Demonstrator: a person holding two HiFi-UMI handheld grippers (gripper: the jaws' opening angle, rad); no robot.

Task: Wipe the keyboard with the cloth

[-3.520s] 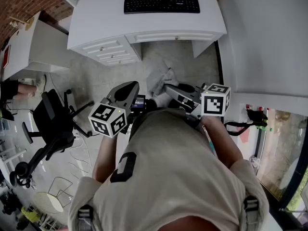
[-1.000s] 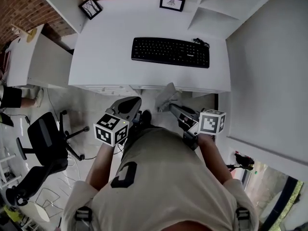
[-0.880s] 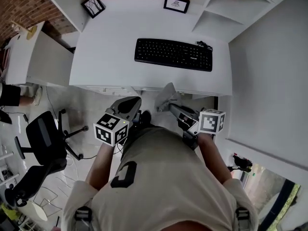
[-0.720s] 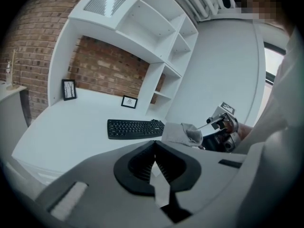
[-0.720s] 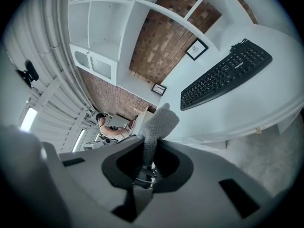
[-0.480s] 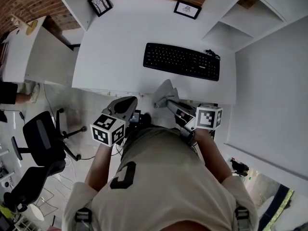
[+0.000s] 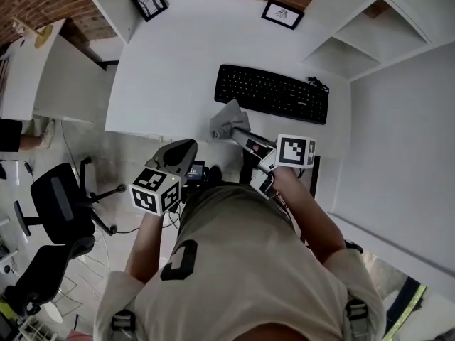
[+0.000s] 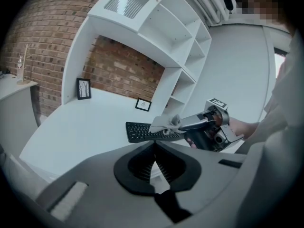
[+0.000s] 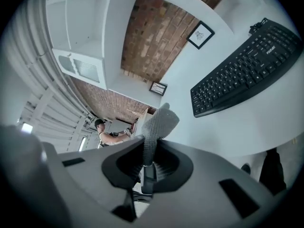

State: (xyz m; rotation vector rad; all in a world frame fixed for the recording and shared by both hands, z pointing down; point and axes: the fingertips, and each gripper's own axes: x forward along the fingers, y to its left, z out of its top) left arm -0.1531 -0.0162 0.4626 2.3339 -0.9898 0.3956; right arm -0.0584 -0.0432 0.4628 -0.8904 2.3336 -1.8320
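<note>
**Grey cloth held near the keyboard**

The right gripper is squeezed tight on a grey cloth. The cloth sticks up out of its jaws. From above, the cloth hangs over the front part of the white desk, just beside the near edge of the black keyboard, at its left end. I cannot tell if the cloth touches the keys.

The left gripper has its jaws closed together with nothing in them. It is held low, in front of the desk and away from the keyboard.

Two small picture frames stand at the back of the desk by a brick wall. A black office chair is on the floor to the left.
</note>
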